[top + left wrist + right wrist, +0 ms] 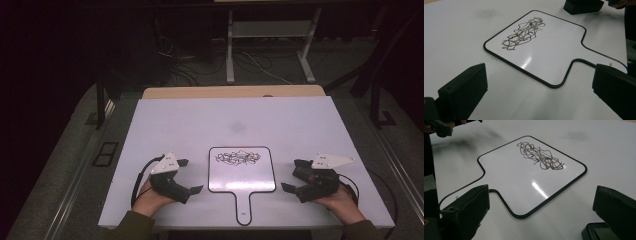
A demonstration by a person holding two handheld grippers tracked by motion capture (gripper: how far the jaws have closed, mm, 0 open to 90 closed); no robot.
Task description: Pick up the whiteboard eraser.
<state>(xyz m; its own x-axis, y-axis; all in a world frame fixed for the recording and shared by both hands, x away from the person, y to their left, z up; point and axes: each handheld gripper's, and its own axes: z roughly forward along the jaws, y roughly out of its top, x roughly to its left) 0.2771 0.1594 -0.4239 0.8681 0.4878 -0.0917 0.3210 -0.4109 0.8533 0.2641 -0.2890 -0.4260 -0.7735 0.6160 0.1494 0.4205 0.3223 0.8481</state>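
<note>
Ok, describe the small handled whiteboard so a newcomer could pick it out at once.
On the big white table top, look near the front edge, between the left gripper and the right gripper. The flat, black-rimmed, paddle-shaped white board lies there, handle toward the person, with a black scribble across its far end.

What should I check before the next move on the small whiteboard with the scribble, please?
1. Paddle whiteboard lies flat on the white table: ok.
2. Scribble uncovered, near the board's far edge: ok.
3. Left gripper open and apart from the board: ok.
4. Right gripper open, holding nothing: ok.
5. Handle free, pointing toward the person: ok.
6. Eraser or cloth within reach: cannot tell.
</note>
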